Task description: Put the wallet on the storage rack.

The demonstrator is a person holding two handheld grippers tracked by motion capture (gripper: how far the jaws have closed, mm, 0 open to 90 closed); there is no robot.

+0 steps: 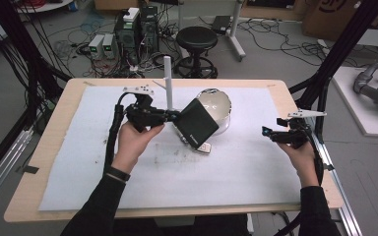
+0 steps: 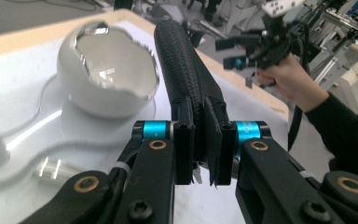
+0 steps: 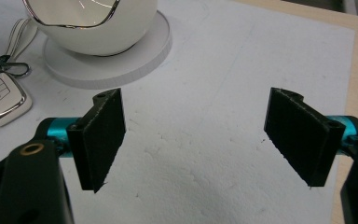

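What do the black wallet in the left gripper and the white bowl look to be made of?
Black wallet: likely leather or a leather-look synthetic, matte, going by its pebbled grain. White bowl: probably glazed ceramic, glossy, with bright reflections and a wavy metallic-looking rim. The left gripper clamps the wallet's edge.

The left gripper [image 2: 198, 144] has its two black jaws pinched on the edge of a black textured wallet [image 2: 182, 70], which rises upright from between them; beyond the jaws to the left sits a white bowl [image 2: 107, 74] with a wavy chrome rim, on a round white base; low on the left lies a small shiny metal piece [image 2: 51, 167], perhaps part of a key, too blurred to tell; far off to the right a hand [image 2: 291, 79] holds the other gripper [image 2: 256, 46] over the table's wooden edge [image 2: 242, 79].
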